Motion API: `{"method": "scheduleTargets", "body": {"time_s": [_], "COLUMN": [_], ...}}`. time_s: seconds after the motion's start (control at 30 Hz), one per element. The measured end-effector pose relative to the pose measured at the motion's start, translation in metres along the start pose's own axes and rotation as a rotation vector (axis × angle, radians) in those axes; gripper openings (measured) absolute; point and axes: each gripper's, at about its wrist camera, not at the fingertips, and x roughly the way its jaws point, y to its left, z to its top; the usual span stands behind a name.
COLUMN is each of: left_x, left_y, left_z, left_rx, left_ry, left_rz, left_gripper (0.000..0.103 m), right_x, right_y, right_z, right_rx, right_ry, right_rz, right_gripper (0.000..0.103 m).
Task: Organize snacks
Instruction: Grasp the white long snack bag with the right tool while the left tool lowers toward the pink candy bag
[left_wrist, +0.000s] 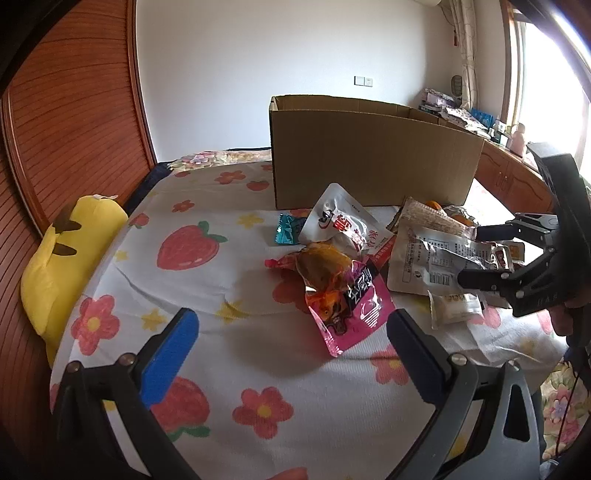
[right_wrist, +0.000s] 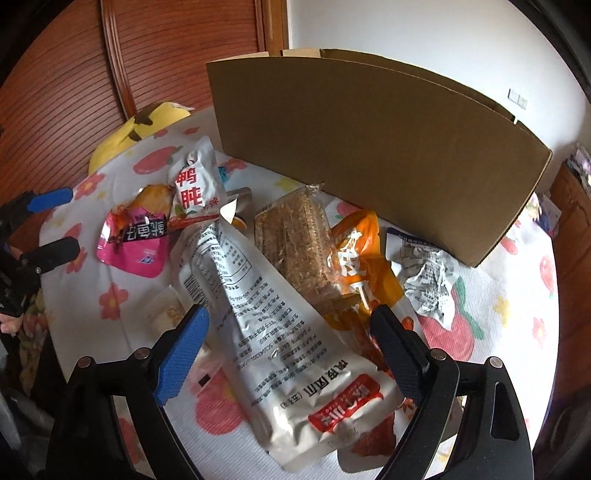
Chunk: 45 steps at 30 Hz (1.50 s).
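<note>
Several snack packets lie heaped on a flowered cloth in front of an open cardboard box (left_wrist: 373, 155) (right_wrist: 369, 147). My left gripper (left_wrist: 291, 328) is open and empty, just short of a pink packet (left_wrist: 347, 299) (right_wrist: 133, 243). Behind it lie a white packet with red letters (left_wrist: 343, 225) (right_wrist: 195, 181) and a small teal packet (left_wrist: 288, 229). My right gripper (right_wrist: 288, 325) (left_wrist: 469, 254) is open, its jaws on either side of a long white packet (right_wrist: 273, 332) (left_wrist: 424, 262), not closed on it. A clear cracker pack (right_wrist: 299, 236) and an orange packet (right_wrist: 362, 266) lie beside it.
A yellow plush toy (left_wrist: 62, 258) (right_wrist: 136, 129) lies at the table's left edge by a wooden slatted wall (left_wrist: 66, 110). A crumpled white wrapper (right_wrist: 432, 284) lies right of the heap. A wooden cabinet with clutter (left_wrist: 509, 173) stands at the right under the window.
</note>
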Motion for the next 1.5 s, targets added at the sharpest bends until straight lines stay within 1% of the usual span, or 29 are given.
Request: {"method": "scheduleTargets", "body": {"time_s": [0.13,0.27,0.43,0.6,0.67,0.73,0.87,1.0,1.2,1.3,1.4,1.5], "left_x": [0.007,0.012,0.019,0.029,0.033,0.036,0.04,0.045,0.059,0.064,0.069,0.071], "left_y": [0.0,-0.003,-0.01,-0.009,-0.007,-0.006,-0.004,-0.001,0.005,0.008,0.016,0.017], "left_z": [0.002,0.006,0.014,0.017,0.017,0.016,0.015,0.019,0.027,0.029,0.034,0.041], "left_rx": [-0.005,-0.012,-0.01,-0.027,-0.031,-0.038,-0.052,-0.078,-0.139,-0.165,-0.225,-0.238], "left_ry": [0.011,0.016,0.022,0.044,0.054,0.066,0.082,0.095,0.115,0.126,0.135,0.138], "left_rz": [-0.01,-0.026,-0.052,-0.072,-0.07,-0.074,-0.084,-0.106,-0.147,-0.141,-0.144,-0.138], "left_gripper": [0.103,0.103,0.103,0.103,0.103,0.103,0.103,0.102,0.101,0.1,0.099,0.099], "right_x": [0.004,0.007,0.01,0.014,0.013,0.01,0.004,-0.005,-0.009,-0.01,-0.01,-0.011], "right_y": [0.012,0.02,0.023,0.027,0.027,0.028,0.031,0.026,0.025,0.024,0.024,0.023], "right_z": [-0.003,-0.005,-0.002,0.002,0.0,-0.001,-0.007,-0.01,-0.013,-0.014,-0.014,-0.016], "right_rx": [-0.072,-0.118,-0.139,-0.157,-0.164,-0.177,-0.197,-0.167,-0.158,-0.148,-0.15,-0.155], "right_ry": [0.003,0.004,-0.001,0.003,0.004,0.005,-0.003,-0.013,-0.022,-0.025,-0.025,-0.029], "right_rz": [-0.056,-0.089,-0.093,-0.088,-0.09,-0.09,-0.107,-0.099,-0.102,-0.098,-0.099,-0.104], "right_gripper": [0.091,0.091,0.092,0.092,0.088,0.081,0.071,0.058,0.054,0.055,0.055,0.056]}}
